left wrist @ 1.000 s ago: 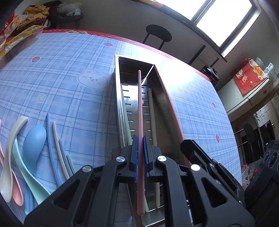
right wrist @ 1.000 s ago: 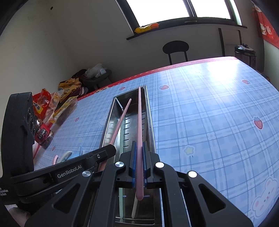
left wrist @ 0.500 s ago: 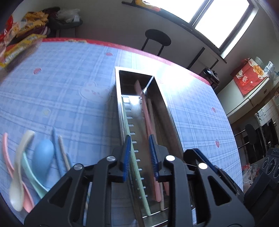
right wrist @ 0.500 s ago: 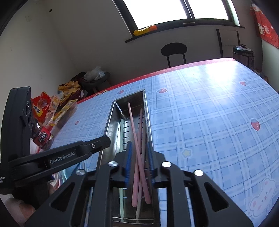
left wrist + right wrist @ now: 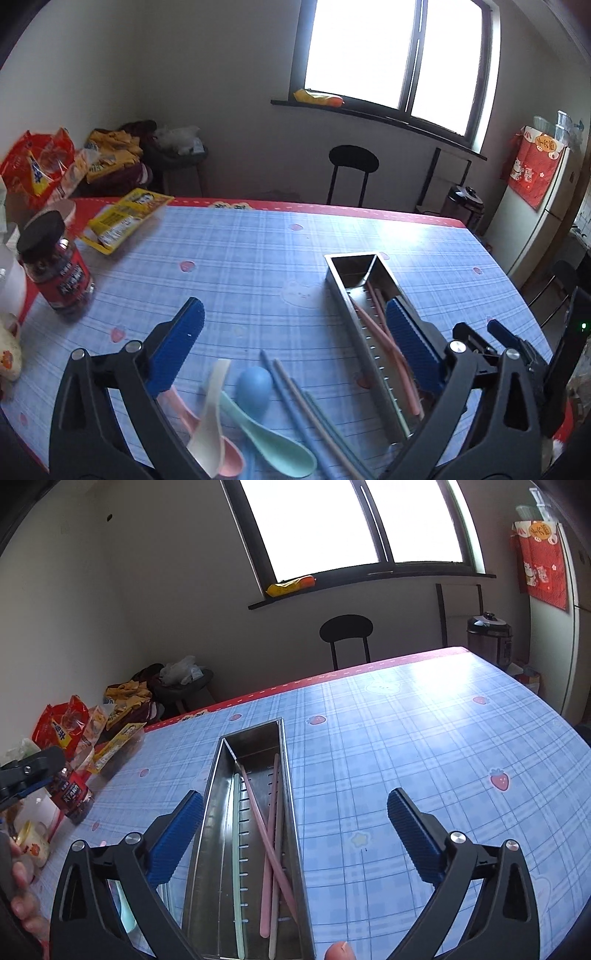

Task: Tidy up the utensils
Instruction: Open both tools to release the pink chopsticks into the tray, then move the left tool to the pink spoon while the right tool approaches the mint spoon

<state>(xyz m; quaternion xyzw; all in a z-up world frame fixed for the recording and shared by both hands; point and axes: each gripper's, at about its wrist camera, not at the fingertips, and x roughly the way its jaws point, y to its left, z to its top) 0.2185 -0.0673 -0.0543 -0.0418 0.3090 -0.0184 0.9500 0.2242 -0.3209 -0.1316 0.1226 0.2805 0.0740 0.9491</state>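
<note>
A long steel tray [image 5: 284, 794] lies on the blue checked tablecloth and holds pink chopsticks [image 5: 264, 834], a pale green one [image 5: 236, 834] and a cream one. It also shows in the left wrist view [image 5: 345, 295]. My right gripper [image 5: 295, 823] is open and empty above the tray's near end. My left gripper [image 5: 295, 332] is open and empty above loose utensils left of the tray: a blue spoon [image 5: 255, 386], a mint spoon [image 5: 273, 446], a cream spoon [image 5: 210, 410], a pink spoon [image 5: 181, 406] and blue chopsticks [image 5: 291, 406].
A dark jar with a black lid [image 5: 55, 269] and snack packets [image 5: 122, 218] stand at the table's left side. A black stool [image 5: 352, 162] stands beyond the far red edge. The right gripper's body [image 5: 517, 350] sits right of the tray.
Both grippers have opened wide and let go of their pink chopsticks, which now lie in the tray. Both have drawn back and lifted; the left one has swung left over the loose utensils.
</note>
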